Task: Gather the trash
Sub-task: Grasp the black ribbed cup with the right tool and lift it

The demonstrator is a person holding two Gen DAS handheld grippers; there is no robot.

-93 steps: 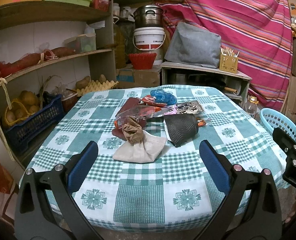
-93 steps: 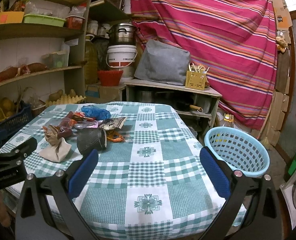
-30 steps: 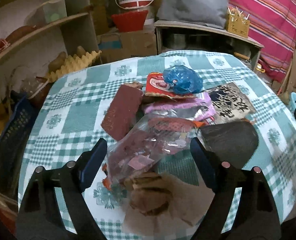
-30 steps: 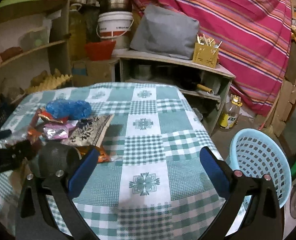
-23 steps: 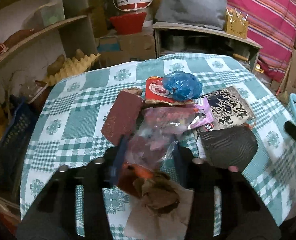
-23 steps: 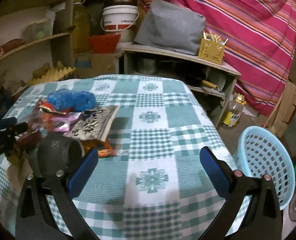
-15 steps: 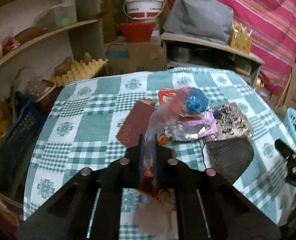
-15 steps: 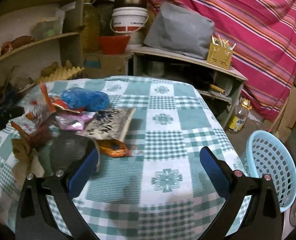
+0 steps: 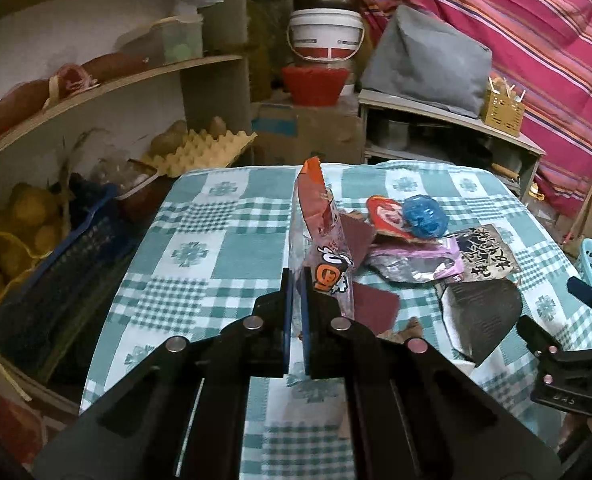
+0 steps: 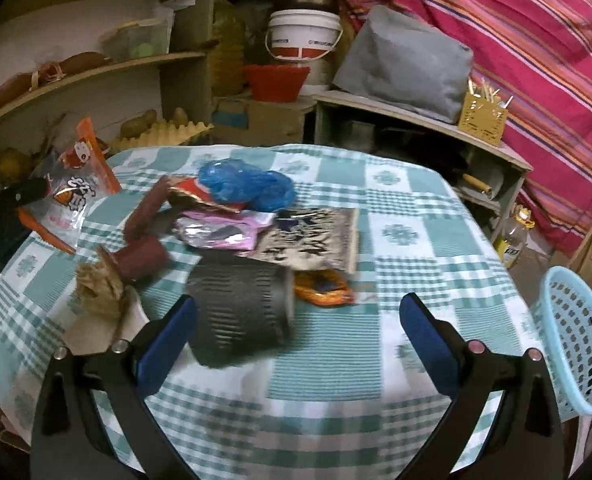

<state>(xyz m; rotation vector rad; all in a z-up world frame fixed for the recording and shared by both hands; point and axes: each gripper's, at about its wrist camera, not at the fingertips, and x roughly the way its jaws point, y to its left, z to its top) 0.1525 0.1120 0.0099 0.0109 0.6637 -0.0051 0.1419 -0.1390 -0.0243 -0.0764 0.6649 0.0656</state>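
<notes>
- Left gripper point(image 9: 296, 312): jaws clamped together on the lower edge of a clear snack wrapper point(image 9: 323, 236) with orange and red print. Wrapper stands upright out of the jaws, lifted clear of the table point(image 9: 224, 240).
- Right wrist view shows the same wrapper at far left, held above the tablecloth edge, well apart from the pile.
- Right gripper point(image 10: 296, 344): jaws spread wide, nothing between them. It hovers over the near side of the table, above a dark ribbed paper cup point(image 10: 240, 312) lying on its side.
- Remaining trash sits in a loose cluster mid-table: blue plastic bag point(image 10: 244, 184), pink-and-silver foil wrapper point(image 10: 220, 230), black-and-white printed packet point(image 10: 312, 242), small orange wrapper point(image 10: 323, 287) just beside the cup's mouth, maroon card pieces point(image 10: 146, 254), crumpled brown paper point(image 10: 96, 280).
- Light blue plastic basket point(image 10: 580, 340) is off the table's right edge, lower than the tabletop, well apart from the pile.
- Image of the cup is motion-blurred.
</notes>
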